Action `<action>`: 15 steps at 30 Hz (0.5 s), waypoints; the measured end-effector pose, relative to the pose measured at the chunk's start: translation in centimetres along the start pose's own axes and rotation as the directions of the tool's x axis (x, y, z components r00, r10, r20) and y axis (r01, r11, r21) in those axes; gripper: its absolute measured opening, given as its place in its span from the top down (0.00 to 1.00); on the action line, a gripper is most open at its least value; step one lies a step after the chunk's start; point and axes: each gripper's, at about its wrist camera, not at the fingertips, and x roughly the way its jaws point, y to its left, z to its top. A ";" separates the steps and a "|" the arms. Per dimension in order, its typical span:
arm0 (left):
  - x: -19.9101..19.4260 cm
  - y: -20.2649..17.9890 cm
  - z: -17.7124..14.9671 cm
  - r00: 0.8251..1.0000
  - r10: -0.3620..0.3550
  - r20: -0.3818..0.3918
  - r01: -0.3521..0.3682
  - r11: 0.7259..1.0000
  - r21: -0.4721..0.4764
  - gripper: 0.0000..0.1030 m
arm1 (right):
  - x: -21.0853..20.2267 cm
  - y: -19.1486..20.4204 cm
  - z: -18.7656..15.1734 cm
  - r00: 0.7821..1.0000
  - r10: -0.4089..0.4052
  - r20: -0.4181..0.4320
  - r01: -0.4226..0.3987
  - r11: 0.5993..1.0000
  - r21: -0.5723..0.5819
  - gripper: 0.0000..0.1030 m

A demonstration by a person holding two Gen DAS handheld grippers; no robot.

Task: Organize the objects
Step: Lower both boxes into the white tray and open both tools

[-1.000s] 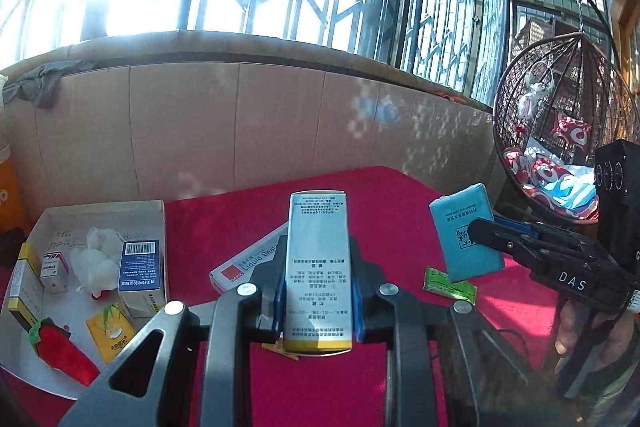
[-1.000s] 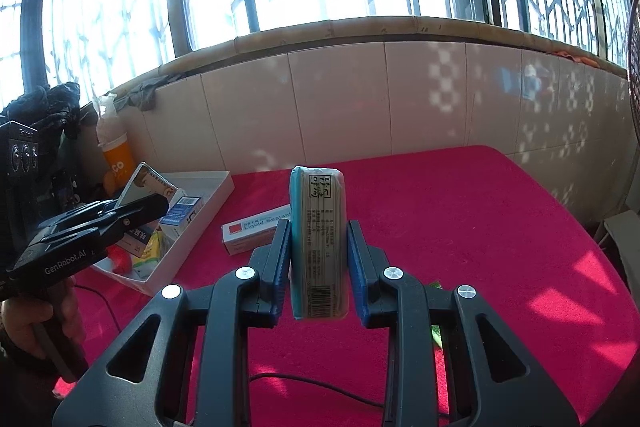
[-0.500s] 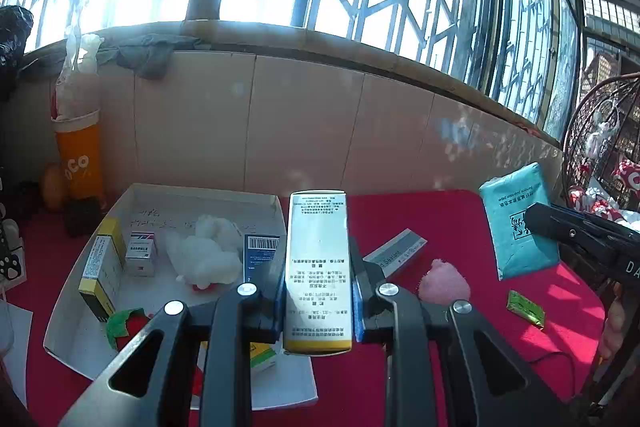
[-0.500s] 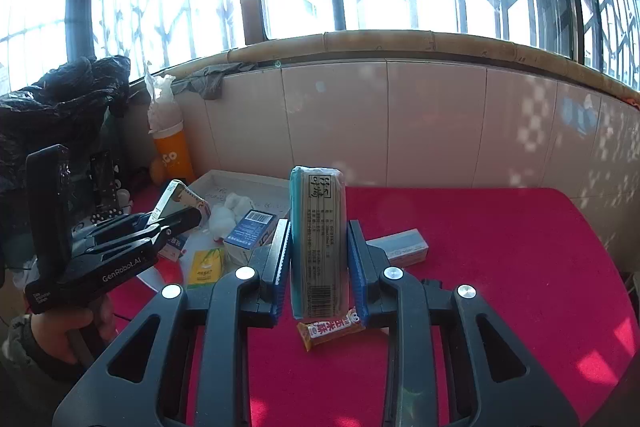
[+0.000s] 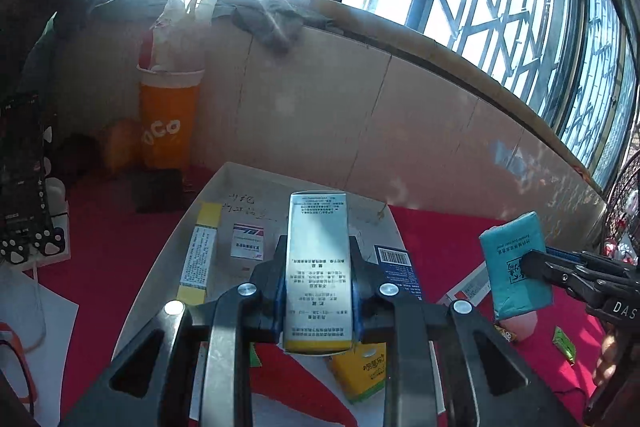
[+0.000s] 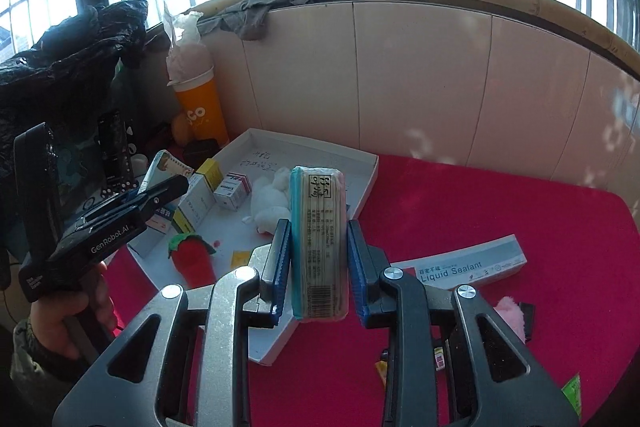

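The left gripper jaws clench a tall silver-and-yellow printed carton; the right gripper jaws grip a teal plastic tissue pack. A shallow white cardboard tray lies just beyond both.

On the desk a tray sits toward the left against the tiled wall, holding small boxes and a plush toy, with a cup behind its left corner and a long sealant box lying to its right.
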 end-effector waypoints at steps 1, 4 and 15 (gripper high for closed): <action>0.2 0.6 0.3 1.000 0.006 -0.003 -0.006 1.000 -0.010 0.76 | 0.7 0.2 0.2 1.000 0.018 -0.013 -0.017 1.000 0.018 0.75; 1.1 2.4 0.9 1.000 0.015 -0.015 -0.015 0.999 -0.045 0.76 | 2.8 0.9 0.6 0.997 0.065 -0.050 -0.062 0.996 0.065 0.75; 7.0 2.0 1.9 0.991 0.047 -0.122 -0.048 0.999 -0.010 0.71 | 10.7 3.6 0.2 0.966 0.209 -0.150 -0.180 0.966 0.188 0.73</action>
